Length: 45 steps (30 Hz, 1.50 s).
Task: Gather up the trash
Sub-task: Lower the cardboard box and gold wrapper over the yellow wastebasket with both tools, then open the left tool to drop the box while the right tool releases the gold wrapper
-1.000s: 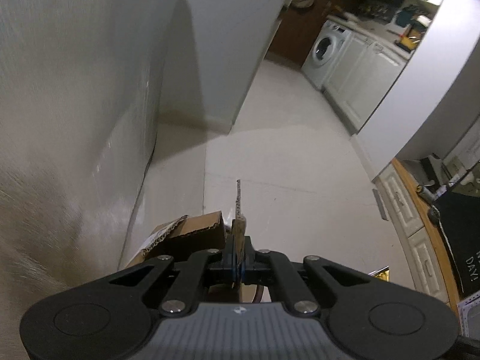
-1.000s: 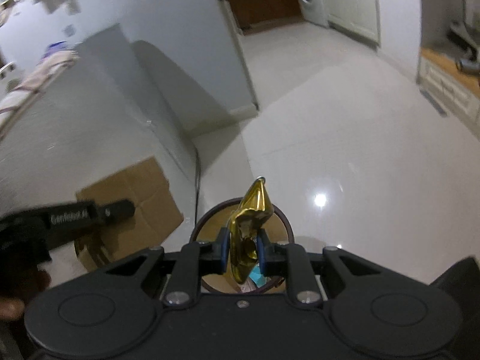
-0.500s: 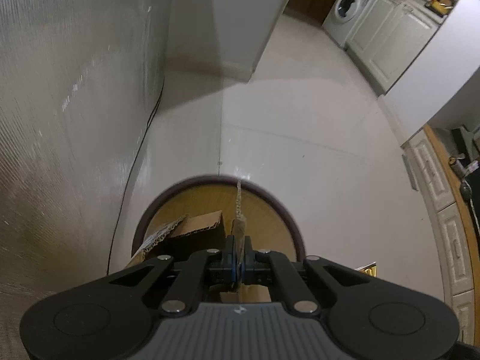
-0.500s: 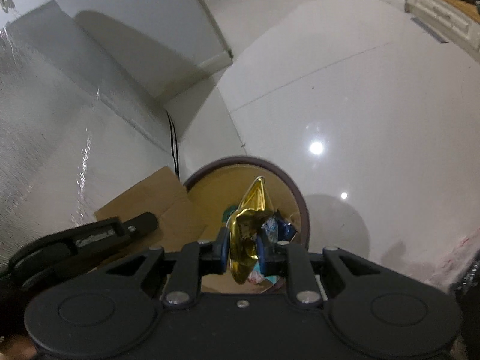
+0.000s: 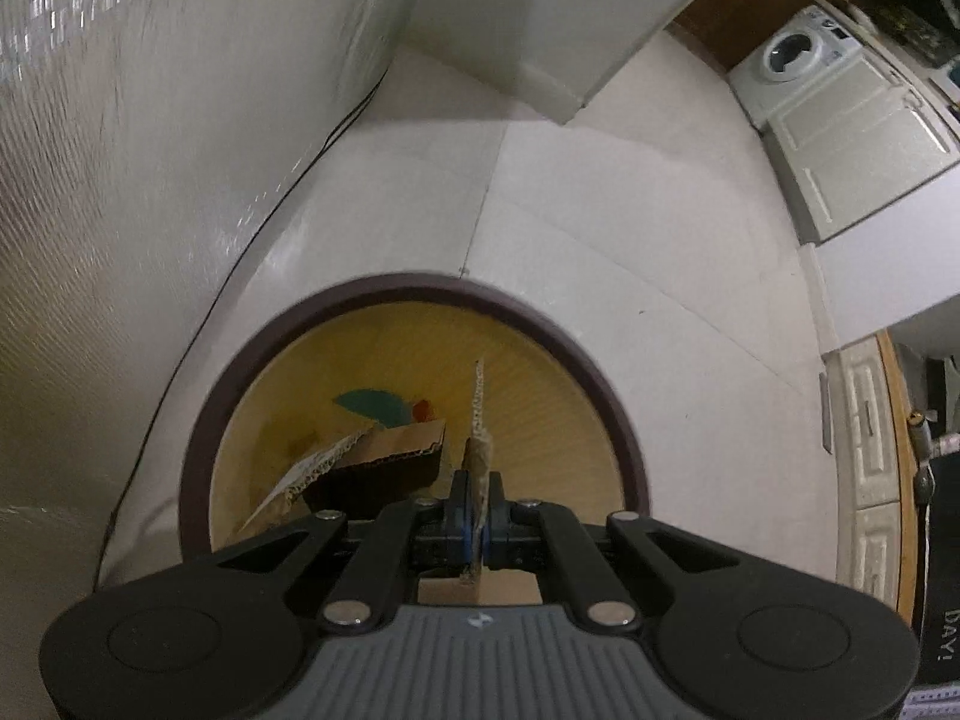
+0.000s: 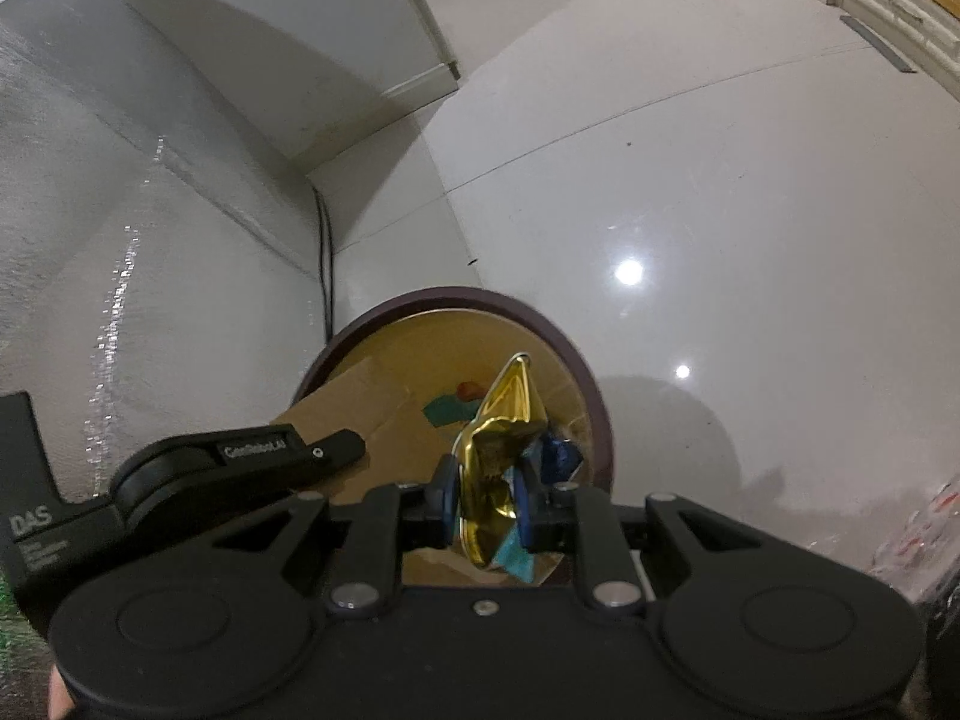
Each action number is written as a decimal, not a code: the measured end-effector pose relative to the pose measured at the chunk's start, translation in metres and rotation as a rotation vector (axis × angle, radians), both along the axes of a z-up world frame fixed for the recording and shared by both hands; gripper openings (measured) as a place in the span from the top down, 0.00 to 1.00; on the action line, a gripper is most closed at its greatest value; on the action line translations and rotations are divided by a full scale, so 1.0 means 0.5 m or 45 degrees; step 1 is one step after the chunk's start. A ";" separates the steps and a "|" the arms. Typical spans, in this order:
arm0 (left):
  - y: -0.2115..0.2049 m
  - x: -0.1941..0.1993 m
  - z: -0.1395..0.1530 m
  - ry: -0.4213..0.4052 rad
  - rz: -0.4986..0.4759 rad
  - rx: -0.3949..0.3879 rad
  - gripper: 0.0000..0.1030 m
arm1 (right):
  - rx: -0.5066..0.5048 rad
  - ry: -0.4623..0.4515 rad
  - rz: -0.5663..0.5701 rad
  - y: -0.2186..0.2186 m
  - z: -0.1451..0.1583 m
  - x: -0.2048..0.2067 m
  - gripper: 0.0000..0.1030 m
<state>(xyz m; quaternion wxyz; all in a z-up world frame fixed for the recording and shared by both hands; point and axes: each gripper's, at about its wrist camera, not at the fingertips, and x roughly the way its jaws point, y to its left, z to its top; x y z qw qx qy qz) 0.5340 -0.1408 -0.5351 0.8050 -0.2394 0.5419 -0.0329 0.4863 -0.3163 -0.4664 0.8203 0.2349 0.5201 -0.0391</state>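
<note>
This is a home, by its kitchen end: a front-loading washing machine sits far right beside white panelled cabinets, on a pale glossy tiled floor, with white walls.

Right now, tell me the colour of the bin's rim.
Dark maroon-brown rim, clearest in the left wrist view.

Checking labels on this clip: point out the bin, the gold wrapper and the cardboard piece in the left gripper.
bin (image 5: 606, 387): left wrist view, dark rim on the right.
gold wrapper (image 6: 510, 402): right wrist view, upper folded tip.
cardboard piece (image 5: 478, 456): left wrist view, edge just above the pads.
</note>
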 end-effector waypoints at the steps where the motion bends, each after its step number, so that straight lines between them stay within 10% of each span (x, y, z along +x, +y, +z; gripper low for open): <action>1: -0.001 0.002 -0.011 0.012 0.002 0.007 0.98 | -0.001 0.011 -0.012 -0.003 -0.006 -0.001 0.81; 22: 0.032 -0.032 0.006 0.079 -0.220 0.381 0.86 | -0.067 0.115 0.147 0.050 -0.041 0.034 0.81; 30: 0.066 -0.038 0.039 0.111 -0.164 0.442 0.66 | 0.091 0.199 0.173 0.060 -0.065 0.032 0.60; 45: 0.049 -0.045 0.085 0.116 -0.221 0.500 0.15 | -0.082 0.271 0.235 0.056 -0.055 0.011 0.46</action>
